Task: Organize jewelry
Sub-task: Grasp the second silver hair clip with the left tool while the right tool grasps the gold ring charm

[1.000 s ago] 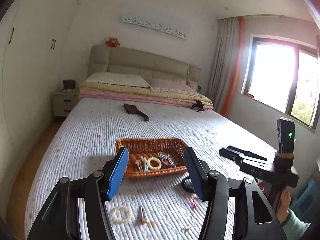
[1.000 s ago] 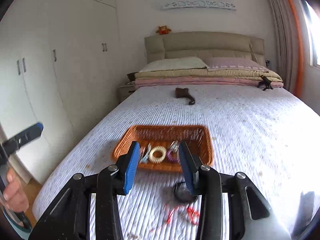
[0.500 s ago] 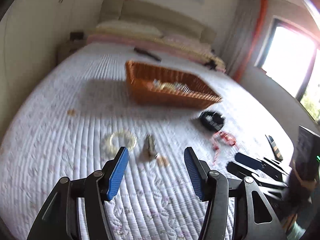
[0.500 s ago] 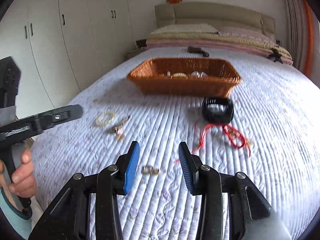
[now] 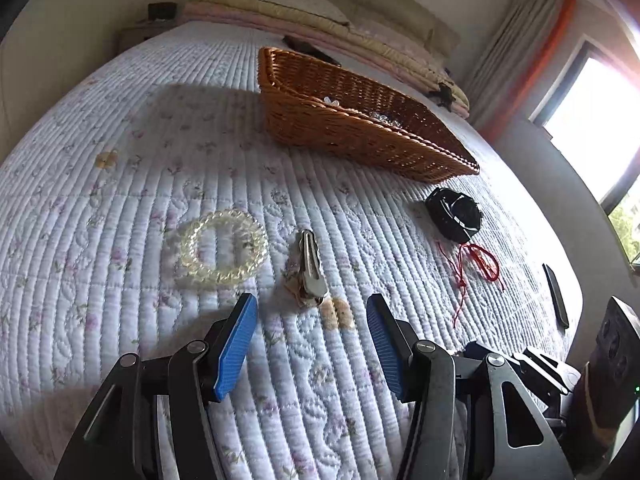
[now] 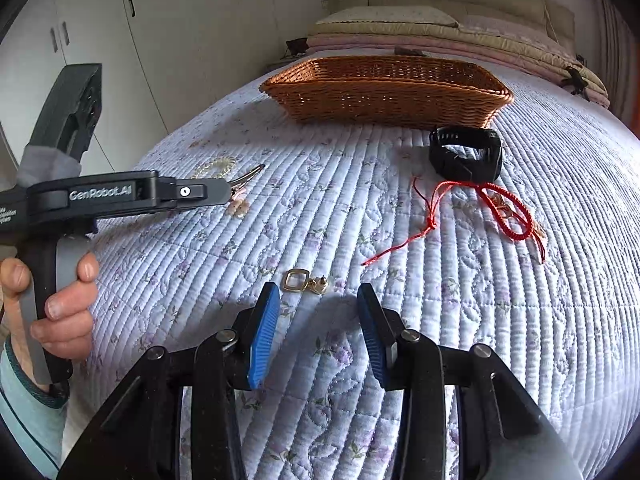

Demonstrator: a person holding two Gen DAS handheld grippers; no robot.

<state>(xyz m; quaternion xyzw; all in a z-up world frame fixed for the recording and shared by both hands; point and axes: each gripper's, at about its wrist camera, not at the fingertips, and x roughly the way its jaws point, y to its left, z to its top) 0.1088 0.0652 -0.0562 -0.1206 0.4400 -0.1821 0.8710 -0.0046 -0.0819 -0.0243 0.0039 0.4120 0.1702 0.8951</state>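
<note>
On the quilted bed lie a clear bead bracelet, a metal hair clip, a black watch and a red cord bracelet. Beyond them stands a wicker basket with jewelry inside. My left gripper hovers open just short of the hair clip, nothing between its blue pads. In the right wrist view a small gold earring lies right ahead of my right gripper, which is open and empty. The watch, red cord and basket sit farther back.
A hand holds the left gripper's handle at the left of the right wrist view. Folded bedding and pillows line the headboard end. White wardrobes stand on the left, a window on the right. A dark flat object lies near the bed's right edge.
Both grippers have sunk toward the quilt and tipped downward. The loose jewelry now fills the view close ahead, and the basket has shifted up and away. The jaws look unchanged.
</note>
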